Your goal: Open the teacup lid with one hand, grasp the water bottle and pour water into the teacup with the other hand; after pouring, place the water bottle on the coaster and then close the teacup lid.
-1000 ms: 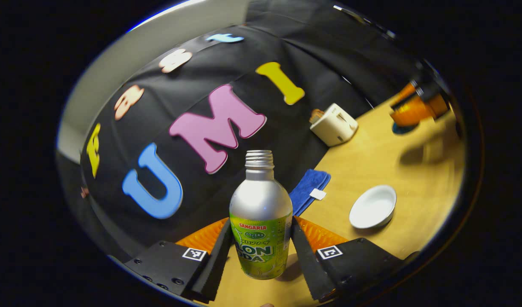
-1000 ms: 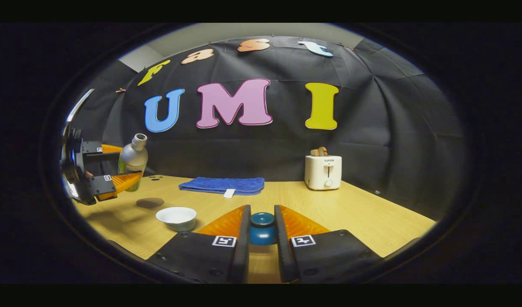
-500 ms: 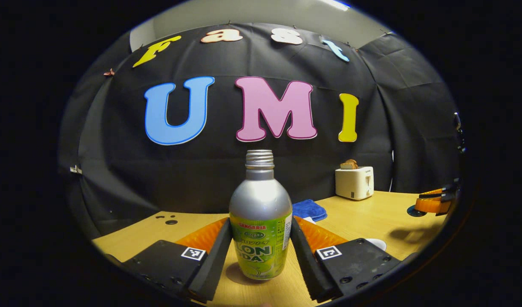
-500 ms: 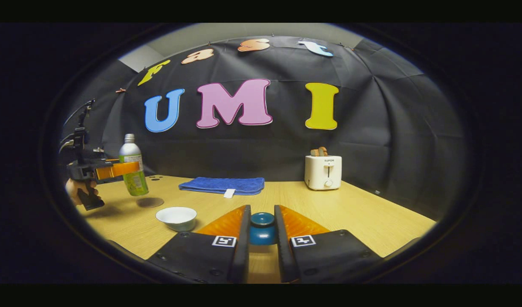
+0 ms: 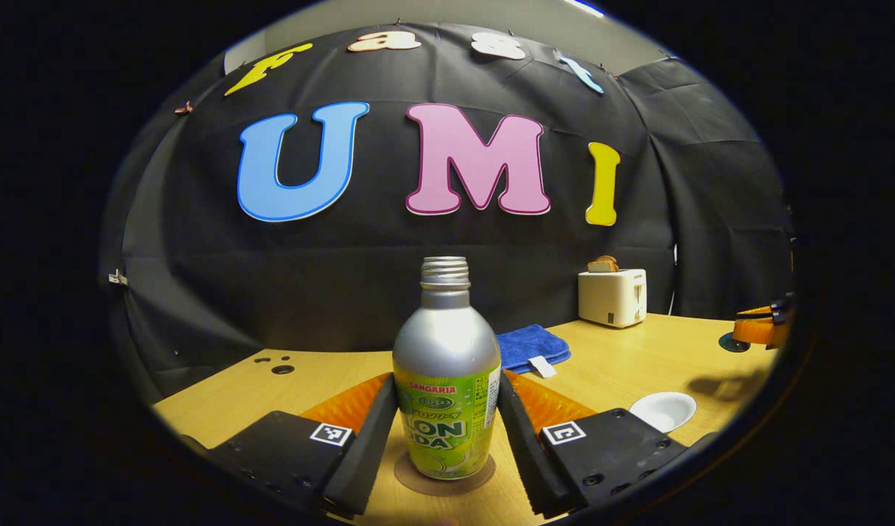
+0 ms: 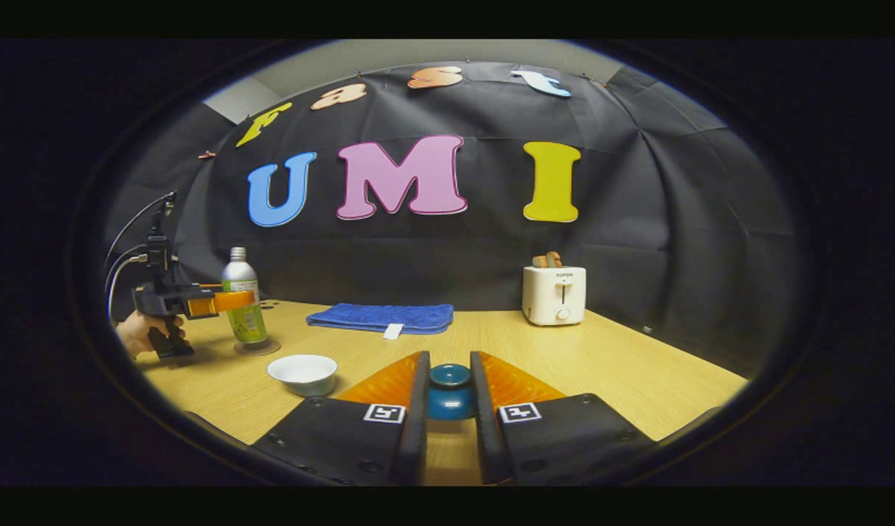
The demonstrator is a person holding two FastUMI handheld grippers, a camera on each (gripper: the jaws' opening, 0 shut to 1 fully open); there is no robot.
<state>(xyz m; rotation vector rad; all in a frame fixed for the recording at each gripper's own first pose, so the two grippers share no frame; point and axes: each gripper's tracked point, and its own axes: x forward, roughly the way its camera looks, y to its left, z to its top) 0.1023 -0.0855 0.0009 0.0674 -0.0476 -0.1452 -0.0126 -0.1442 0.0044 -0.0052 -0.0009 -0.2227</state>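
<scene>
The left gripper (image 5: pixel 447 431) has both fingers pressed against the sides of the water bottle (image 5: pixel 446 372), which stands upright between the jaws with its base on the round brown coaster (image 5: pixel 444 473). The bottle is silver above, with an uncapped threaded neck, and carries a green label; this report does not transcribe the label. A square black-and-white marker sits on the top of each finger block. In the right gripper view the same bottle (image 6: pixel 244 305) stands on the coaster (image 6: pixel 257 346) well to the left of the jaws, clamped by the left gripper (image 6: pixel 224 301), with a hand (image 6: pixel 142 332) on the grip behind it. The right gripper (image 6: pixel 449 394) is closed on the blue teacup lid (image 6: pixel 449 389), which sits between both fingers above the table. The white teacup (image 6: pixel 302 372) stands open, ahead and to the left of the right jaws; in the left gripper view it (image 5: pixel 663 410) lies to the right of the jaws. The surface is a light wooden table (image 6: pixel 622 372). A folded blue cloth (image 6: pixel 381 318) lies beyond the jaws near the black wall, and a white toaster (image 6: pixel 554 294) holding bread stands ahead to the right.
</scene>
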